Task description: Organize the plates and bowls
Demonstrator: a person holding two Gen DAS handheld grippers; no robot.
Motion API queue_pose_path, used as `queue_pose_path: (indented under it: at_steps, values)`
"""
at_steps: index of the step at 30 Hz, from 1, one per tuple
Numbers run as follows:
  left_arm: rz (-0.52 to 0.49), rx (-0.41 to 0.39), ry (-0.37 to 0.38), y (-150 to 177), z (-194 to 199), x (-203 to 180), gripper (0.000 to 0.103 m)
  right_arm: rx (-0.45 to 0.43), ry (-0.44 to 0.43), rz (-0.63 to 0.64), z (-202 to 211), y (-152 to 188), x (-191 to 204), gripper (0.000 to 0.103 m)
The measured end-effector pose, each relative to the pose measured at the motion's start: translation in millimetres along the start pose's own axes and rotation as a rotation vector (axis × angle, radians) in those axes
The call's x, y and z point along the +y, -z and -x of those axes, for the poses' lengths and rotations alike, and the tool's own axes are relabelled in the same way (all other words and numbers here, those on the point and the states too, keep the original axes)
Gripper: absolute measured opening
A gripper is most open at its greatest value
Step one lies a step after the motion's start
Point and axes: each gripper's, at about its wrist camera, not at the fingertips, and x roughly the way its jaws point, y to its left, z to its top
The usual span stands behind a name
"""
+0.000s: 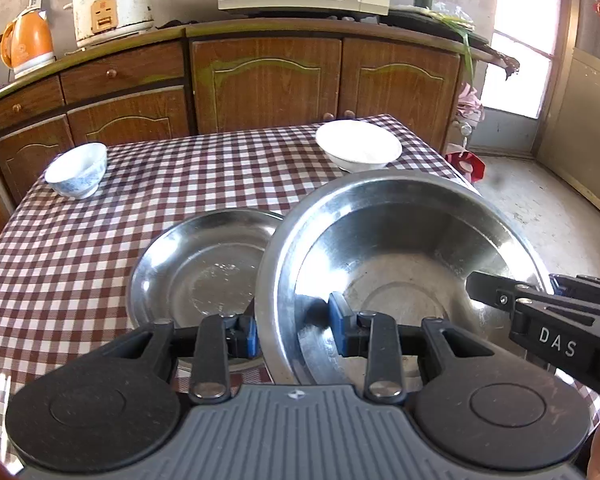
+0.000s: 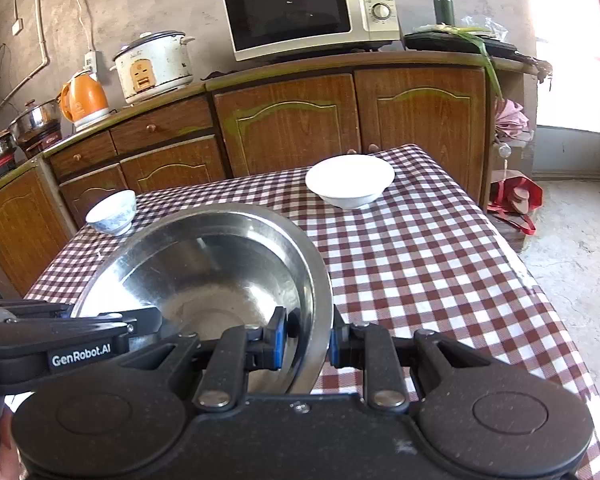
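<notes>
**kitchen_lurker:** so who's got the big steel bowl (image 1: 400, 264) here?

**tablecloth_fan:** both of them. The left gripper (image 1: 296, 330) has its fingers pinching the bowl's near-left rim, one blue pad outside the wall and one inside. The right gripper (image 2: 305, 340) does the same on the near-right rim, fingers clamped on the wall. The bowl is tilted and looks lifted off the checked counter (image 2: 440, 264).

**kitchen_lurker:** and the other dishes?

**tablecloth_fan:** a shallow steel plate (image 1: 204, 268) lies flat on the cloth just left of the held bowl, whose rim overlaps it in the left wrist view. Can't tell if they touch. A small blue-patterned bowl (image 1: 78, 170) stands at the far left corner and a wide white bowl (image 2: 350, 180) towards the far right, well apart from each other. Behind the counter, wooden cabinets (image 2: 288, 128) carry a microwave (image 2: 308, 8).
</notes>
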Motion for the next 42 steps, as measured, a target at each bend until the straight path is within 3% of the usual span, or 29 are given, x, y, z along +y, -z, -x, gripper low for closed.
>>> queue_pose_path:
  at_steps: [20, 42]
  values:
    - [-0.052, 0.081, 0.083, 31, -28, -41, 0.034, 0.063, 0.088, -0.091, 8, 43, -52, 0.026]
    - [-0.048, 0.154, 0.102, 48, -59, -64, 0.035, 0.115, 0.134, -0.166, -8, 65, -86, 0.026]
